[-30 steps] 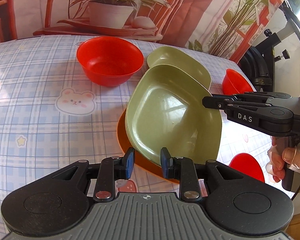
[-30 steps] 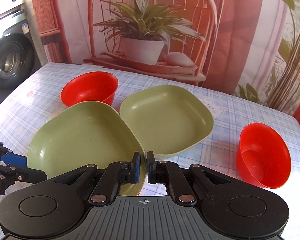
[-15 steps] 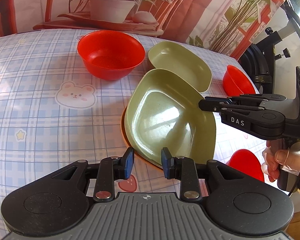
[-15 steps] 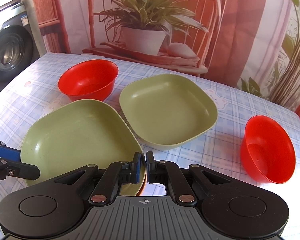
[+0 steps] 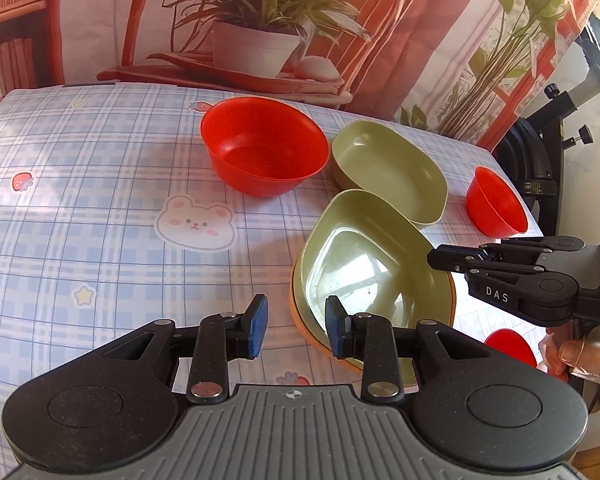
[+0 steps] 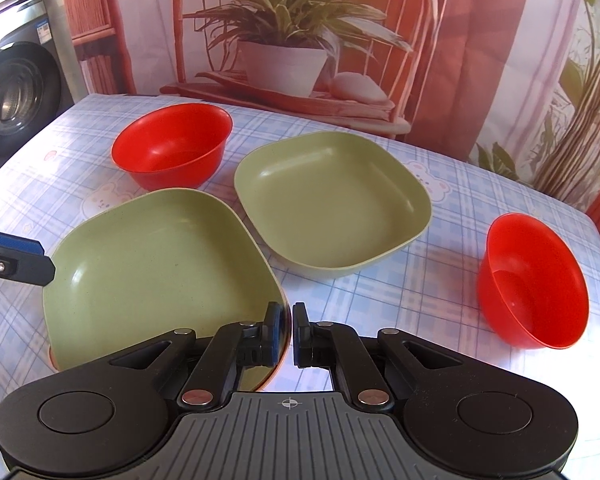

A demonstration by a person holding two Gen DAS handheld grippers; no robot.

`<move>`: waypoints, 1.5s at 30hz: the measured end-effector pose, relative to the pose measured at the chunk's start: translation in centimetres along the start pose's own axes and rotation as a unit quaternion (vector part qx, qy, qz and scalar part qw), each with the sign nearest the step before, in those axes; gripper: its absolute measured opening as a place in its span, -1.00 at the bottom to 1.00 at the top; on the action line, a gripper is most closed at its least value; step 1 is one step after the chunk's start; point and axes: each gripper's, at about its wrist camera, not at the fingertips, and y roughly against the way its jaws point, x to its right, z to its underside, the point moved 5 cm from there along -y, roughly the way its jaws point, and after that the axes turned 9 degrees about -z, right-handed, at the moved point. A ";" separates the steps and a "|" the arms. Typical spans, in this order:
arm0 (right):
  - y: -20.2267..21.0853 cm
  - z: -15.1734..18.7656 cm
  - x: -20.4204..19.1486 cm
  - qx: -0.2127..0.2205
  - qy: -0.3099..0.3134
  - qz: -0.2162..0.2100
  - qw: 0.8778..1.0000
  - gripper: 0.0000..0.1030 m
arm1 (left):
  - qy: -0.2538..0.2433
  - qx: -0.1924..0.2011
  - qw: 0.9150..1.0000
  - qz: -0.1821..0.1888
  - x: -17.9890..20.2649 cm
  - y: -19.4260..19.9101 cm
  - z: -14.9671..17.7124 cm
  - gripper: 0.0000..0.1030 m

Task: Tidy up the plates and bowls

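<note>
The right gripper [image 6: 291,334] is clamped on the rim of the near green plate [image 6: 156,264], which sits nested on an orange plate [image 5: 300,322] near the front edge of the table [image 5: 100,208]. The left gripper [image 5: 296,326] hangs with its fingers apart, gripping nothing. A second green plate [image 6: 332,204] lies just behind, a red bowl [image 6: 172,150] toward the far left, another red bowl [image 6: 534,284] near the right edge
</note>
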 end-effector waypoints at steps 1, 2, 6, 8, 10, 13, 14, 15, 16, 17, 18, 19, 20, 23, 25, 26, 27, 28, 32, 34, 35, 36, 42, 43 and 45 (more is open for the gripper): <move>-0.1 0.1 0.0 -0.002 0.000 0.001 1.000 -0.88 | 0.001 0.002 1.000 -0.005 -0.2 -0.1 -0.1 -0.37; -0.1 0.2 -0.1 -0.003 0.000 0.003 1.000 -0.88 | 0.004 0.002 1.000 -0.004 -0.4 -0.2 -0.2 -0.36; 0.1 0.3 -0.1 -0.005 -0.001 0.005 1.000 -0.88 | 0.015 0.002 1.000 -0.001 -0.9 -0.5 -0.1 -0.29; 0.2 0.3 -0.1 -0.006 -0.001 0.005 1.000 -0.88 | 0.014 0.003 1.000 -0.001 -0.9 -0.6 -0.2 -0.29; 0.3 0.4 -0.1 -0.007 0.003 0.006 1.000 -0.87 | 0.017 0.003 1.000 0.000 -1.0 -0.8 -0.1 -0.26; 0.5 0.5 -0.1 -0.009 0.005 0.008 1.000 -0.87 | 0.025 0.001 1.000 0.000 -1.4 -1.1 0.0 -0.17; 0.6 0.5 -0.1 -0.009 0.005 0.008 1.000 -0.87 | 0.027 0.001 1.000 0.001 -1.5 -1.2 0.0 -0.15; 0.6 0.5 -0.1 -0.009 0.006 0.008 1.000 -0.87 | 0.028 -0.001 1.000 0.002 -1.6 -1.3 0.0 -0.14; 0.7 0.5 -0.1 -0.009 0.005 0.008 1.000 -0.87 | 0.029 -0.002 1.000 0.002 -1.6 -1.4 0.0 -0.13; 0.7 0.5 0.0 -0.009 0.004 0.008 1.000 -0.87 | 0.029 -0.003 1.000 0.003 -1.7 -1.5 0.1 -0.11; 0.8 0.5 0.1 -0.008 0.003 0.007 1.000 -0.86 | 0.029 -0.006 1.000 0.003 -1.8 -1.6 0.1 -0.09; 0.9 0.4 0.1 -0.007 0.002 0.007 1.000 -0.86 | 0.030 -0.007 1.000 0.002 -1.8 -1.8 0.2 -0.06; 0.9 0.4 0.2 -0.007 0.001 0.006 1.000 -0.86 | 0.030 -0.007 1.000 0.003 -1.8 -1.8 0.2 -0.05; 0.9 0.5 0.3 -0.005 -0.004 0.005 1.000 -0.86 | 0.032 -0.005 0.999 0.003 -1.9 -2.0 0.3 -0.04; 0.9 0.5 0.3 -0.004 -0.006 0.006 1.000 -0.86 | 0.026 -0.004 1.000 -0.002 -1.7 -1.9 0.3 -0.04; 0.9 0.5 0.2 -0.004 -0.007 0.007 1.000 -0.86 | 0.023 -0.003 1.000 -0.005 -1.6 -1.9 0.3 -0.04; 1.0 0.5 0.2 -0.005 -0.008 0.008 1.000 -0.86 | 0.020 -0.002 1.000 -0.008 -1.5 -1.8 0.2 -0.04; 1.1 0.5 0.2 -0.004 -0.010 0.008 1.000 -0.85 | 0.017 0.000 1.000 -0.014 -1.4 -1.7 0.2 -0.04; 2.3 0.1 -0.1 0.022 -0.023 -0.014 0.999 -0.61 | 0.009 0.021 1.000 -0.018 -1.4 -0.4 -0.4 -0.08; 2.9 -0.2 0.0 0.033 -0.024 -0.012 0.999 -0.61 | 0.004 0.035 0.999 -0.011 -1.4 0.3 -0.9 -0.08; 3.3 -0.4 -0.1 0.039 -0.024 -0.009 0.999 -0.61 | 0.001 0.040 0.999 -0.012 -1.4 0.7 -1.2 -0.08; 3.6 -0.6 0.0 0.045 -0.024 -0.008 0.999 -0.61 | -0.005 0.047 0.999 -0.014 -1.4 1.1 -1.5 -0.08; 5.6 -1.9 1.3 0.085 -0.026 -0.002 0.996 -0.61 | -0.022 0.091 0.996 -0.004 -0.8 3.5 -4.2 -0.08; 5.8 -2.1 1.6 0.089 -0.025 0.001 0.996 -0.61 | -0.022 0.100 0.995 -0.002 -0.5 3.9 -4.6 -0.08; 6.0 -2.4 2.4 0.096 -0.026 0.006 0.995 -0.61 | -0.018 0.108 0.994 0.002 -0.2 4.3 -5.2 -0.08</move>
